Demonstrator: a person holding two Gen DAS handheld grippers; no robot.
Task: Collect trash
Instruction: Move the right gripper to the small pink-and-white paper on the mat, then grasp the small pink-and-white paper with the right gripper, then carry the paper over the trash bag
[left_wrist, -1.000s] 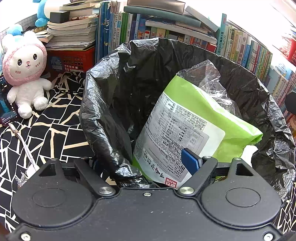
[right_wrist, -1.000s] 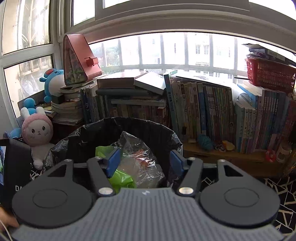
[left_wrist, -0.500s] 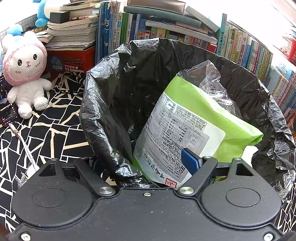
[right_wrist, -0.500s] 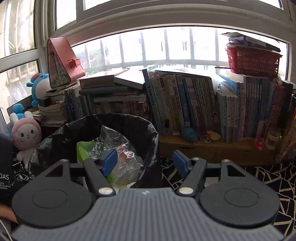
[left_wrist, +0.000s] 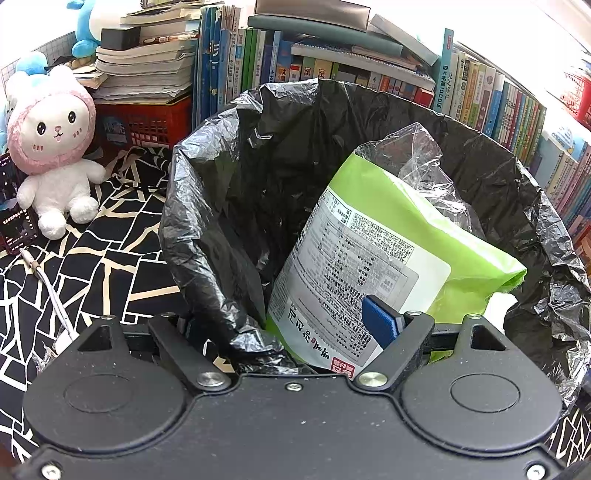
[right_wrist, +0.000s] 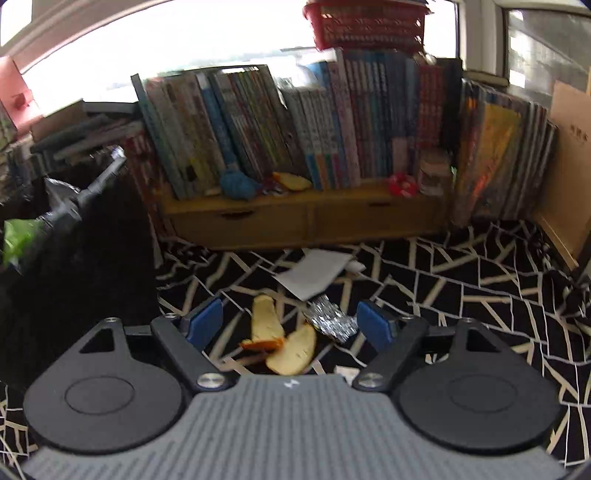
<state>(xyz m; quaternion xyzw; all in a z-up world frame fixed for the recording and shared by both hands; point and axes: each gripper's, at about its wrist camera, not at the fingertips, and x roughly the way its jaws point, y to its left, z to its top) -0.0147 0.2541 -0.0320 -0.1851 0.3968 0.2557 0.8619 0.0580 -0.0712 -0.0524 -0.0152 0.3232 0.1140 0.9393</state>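
Bookshelves (right_wrist: 295, 125) are lining the black patterned floor (right_wrist: 461, 280). Left gripper (left_wrist: 291, 325) is straddling the bin liner (left_wrist: 207, 229) rim; whether it is clamping is unclear. Right gripper (right_wrist: 291, 323), jaws opening and empty, is hanging over peel (right_wrist: 280, 339) and foil (right_wrist: 330, 321).

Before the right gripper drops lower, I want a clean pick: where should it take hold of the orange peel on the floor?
Probably at the raised middle where the peel's two curled lobes meet, coming from above. The lobes lie flat and thin on the floor; the right gripper, jaws opening, already straddles them.
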